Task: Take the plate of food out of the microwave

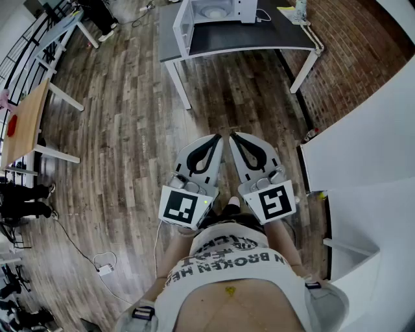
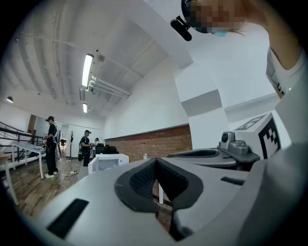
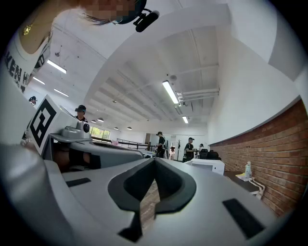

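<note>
Currently the grey left gripper (image 1: 216, 139) and grey right gripper (image 1: 235, 137) are being held level, jaws closed and empty; well ahead, a pale round plate (image 1: 214, 10) is being seen inside the open white microwave (image 1: 245, 10)

Left tongs (image 1: 216, 137), right tongs (image 1: 234, 136): pale grey shells, black pad lining. Marker cubes (image 1: 183, 206) at their rear: black squares on white. Floor (image 1: 130, 130) beneath: brown wood planks, streaky grain. Ahead of tongs: white microwave (image 1: 217, 16) on dark grey table (image 1: 259, 37), white legs. Right of right tongs: red-brown brick wall (image 1: 350, 58).
</note>
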### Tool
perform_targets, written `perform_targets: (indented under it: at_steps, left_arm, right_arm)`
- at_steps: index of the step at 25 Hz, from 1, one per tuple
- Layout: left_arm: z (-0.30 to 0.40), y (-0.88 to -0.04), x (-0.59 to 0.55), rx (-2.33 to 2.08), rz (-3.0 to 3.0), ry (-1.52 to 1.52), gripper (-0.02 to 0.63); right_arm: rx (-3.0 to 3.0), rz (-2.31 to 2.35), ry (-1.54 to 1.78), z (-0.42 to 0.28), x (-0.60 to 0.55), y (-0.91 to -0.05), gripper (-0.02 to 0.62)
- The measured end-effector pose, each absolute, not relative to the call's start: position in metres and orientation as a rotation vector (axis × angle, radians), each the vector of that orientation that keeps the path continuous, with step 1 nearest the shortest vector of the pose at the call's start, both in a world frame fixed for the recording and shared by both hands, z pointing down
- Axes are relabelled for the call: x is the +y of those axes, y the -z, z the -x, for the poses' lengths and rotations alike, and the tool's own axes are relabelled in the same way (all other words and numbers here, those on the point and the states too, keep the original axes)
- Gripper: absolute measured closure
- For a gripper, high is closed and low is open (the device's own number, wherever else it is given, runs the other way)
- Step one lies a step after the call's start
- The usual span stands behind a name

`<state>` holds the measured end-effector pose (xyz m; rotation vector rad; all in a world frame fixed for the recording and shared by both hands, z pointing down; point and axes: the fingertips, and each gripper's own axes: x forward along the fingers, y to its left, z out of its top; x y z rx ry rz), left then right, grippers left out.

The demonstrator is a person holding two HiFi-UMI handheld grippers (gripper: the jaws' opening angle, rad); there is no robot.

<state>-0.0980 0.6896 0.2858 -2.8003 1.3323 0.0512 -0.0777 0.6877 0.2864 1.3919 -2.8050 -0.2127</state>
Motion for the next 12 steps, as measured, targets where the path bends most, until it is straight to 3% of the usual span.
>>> perform_targets:
  at_steps: [12]
  left_arm:
    - [0.059, -0.304, 0.699, 1.346, 2.824, -0.068, 0.601]
  right_arm:
    - [-2.86, -1.406, 0.164, 0.022, 0.69, -0.295, 0.588]
